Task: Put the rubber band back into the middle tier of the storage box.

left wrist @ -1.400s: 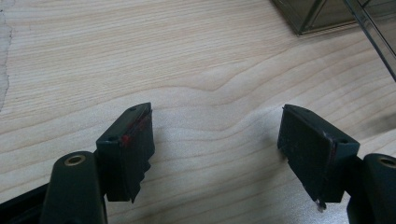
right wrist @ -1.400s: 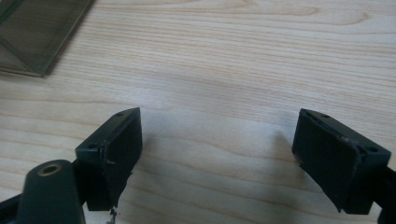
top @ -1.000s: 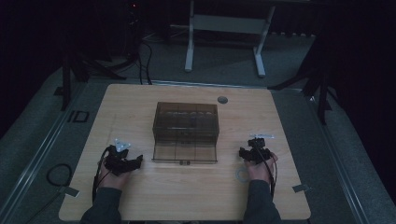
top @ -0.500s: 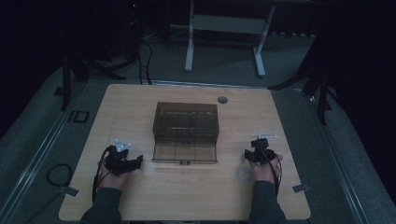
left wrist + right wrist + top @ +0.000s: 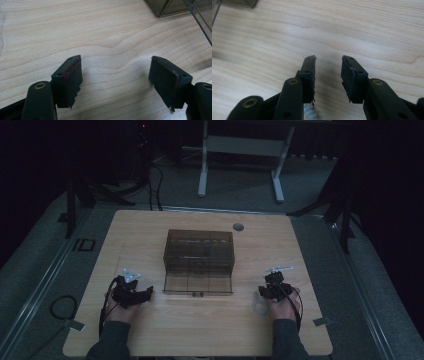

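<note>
Right gripper (image 5: 267,292), jaws narrowed on nothing, sits beside the tape ring (image 5: 259,307) (left gripper (image 5: 145,295) spread, farther off)

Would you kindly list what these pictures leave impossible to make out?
- Contents of the smoky box: high view, too dim and tinted to read.
- Small round thing near the table's far edge: high view, too small to identify.
- Pale ring beside the right gripper: high view, blurred; unclear what it is.
- Box: left gripper view, cut off by the top edge.
</note>
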The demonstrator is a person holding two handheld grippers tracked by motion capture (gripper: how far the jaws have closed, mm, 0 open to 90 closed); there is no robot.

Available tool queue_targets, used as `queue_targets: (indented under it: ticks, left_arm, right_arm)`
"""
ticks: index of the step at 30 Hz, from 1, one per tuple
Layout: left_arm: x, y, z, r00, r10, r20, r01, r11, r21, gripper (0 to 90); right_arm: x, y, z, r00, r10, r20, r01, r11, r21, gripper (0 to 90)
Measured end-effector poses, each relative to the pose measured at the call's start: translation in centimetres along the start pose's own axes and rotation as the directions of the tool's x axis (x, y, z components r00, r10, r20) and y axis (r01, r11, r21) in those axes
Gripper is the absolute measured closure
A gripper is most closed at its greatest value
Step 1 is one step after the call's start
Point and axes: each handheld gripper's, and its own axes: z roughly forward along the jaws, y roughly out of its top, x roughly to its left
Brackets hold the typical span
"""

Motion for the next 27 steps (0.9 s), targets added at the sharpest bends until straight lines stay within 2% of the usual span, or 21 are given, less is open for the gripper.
queue_targets:
  ticks: [7,15,23,27]
  left_arm:
    - [0.0,0.0,0.0,1.0000,-0.001,0.000,0.001,1.0000,0.000,26.7]
    - [0.0,0.0,0.0,1.0000,-0.002,0.000,0.002,1.0000,-0.003,26.6]
    - [0.0,-0.1,0.0,1.0000,0.001,0.001,-0.001,1.0000,-0.003,26.6]
    - [0.0,-0.1,0.0,1.0000,0.002,0.001,-0.002,1.0000,-0.003,26.6]
  right_arm:
    - [0.6,-0.1,-0.9,0.9992,-0.038,-0.009,0.038,0.999,0.025,68.2]
    - [0.2,-0.8,-1.4,0.9977,-0.049,-0.047,0.052,0.996,0.074,72.7]
    - [0.4,-1.5,-1.9,0.9927,-0.090,-0.080,0.101,0.984,0.144,74.1]
    - [0.8,-1.5,-2.1,0.9896,-0.120,-0.079,0.132,0.977,0.166,74.1]
